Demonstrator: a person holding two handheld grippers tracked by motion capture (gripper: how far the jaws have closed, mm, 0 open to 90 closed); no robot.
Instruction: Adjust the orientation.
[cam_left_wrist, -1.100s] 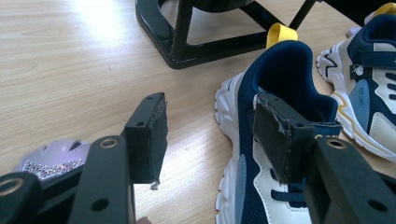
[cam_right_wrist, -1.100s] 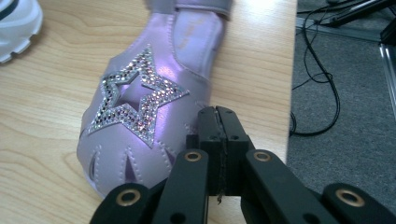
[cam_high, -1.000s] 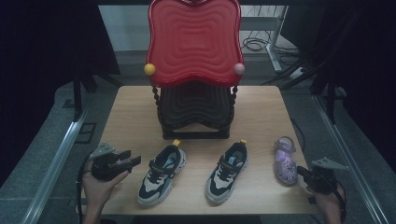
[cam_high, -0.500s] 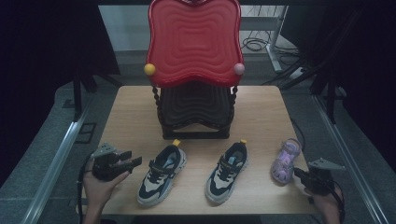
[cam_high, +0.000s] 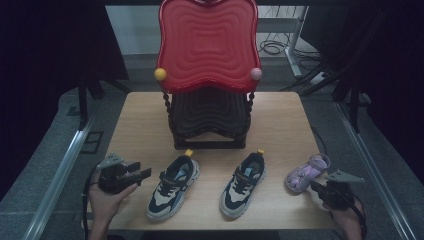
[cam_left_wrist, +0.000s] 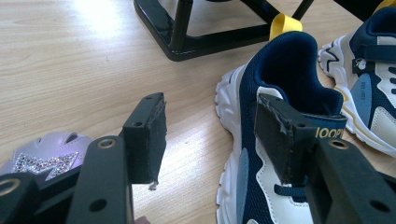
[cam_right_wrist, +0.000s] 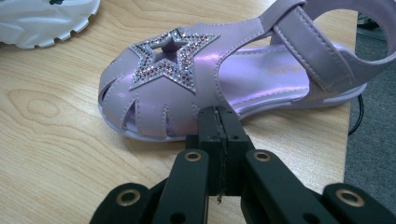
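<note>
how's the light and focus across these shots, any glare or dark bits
High view: dim and soft, dark surroundings, the red tray brightest. Left gripper view: bright and sharp on the sneaker, a glare patch on the table at top, near tongs slightly soft. Right gripper view: well lit, purple sandal crisp with sheen on its strap, shut tongs dark.

You face a light wooden table (cam_high: 145, 115) on grey floor (cam_high: 50, 150), with dark curtains (cam_high: 55, 45) around it (cables (cam_high: 277, 47) lie behind).
</note>
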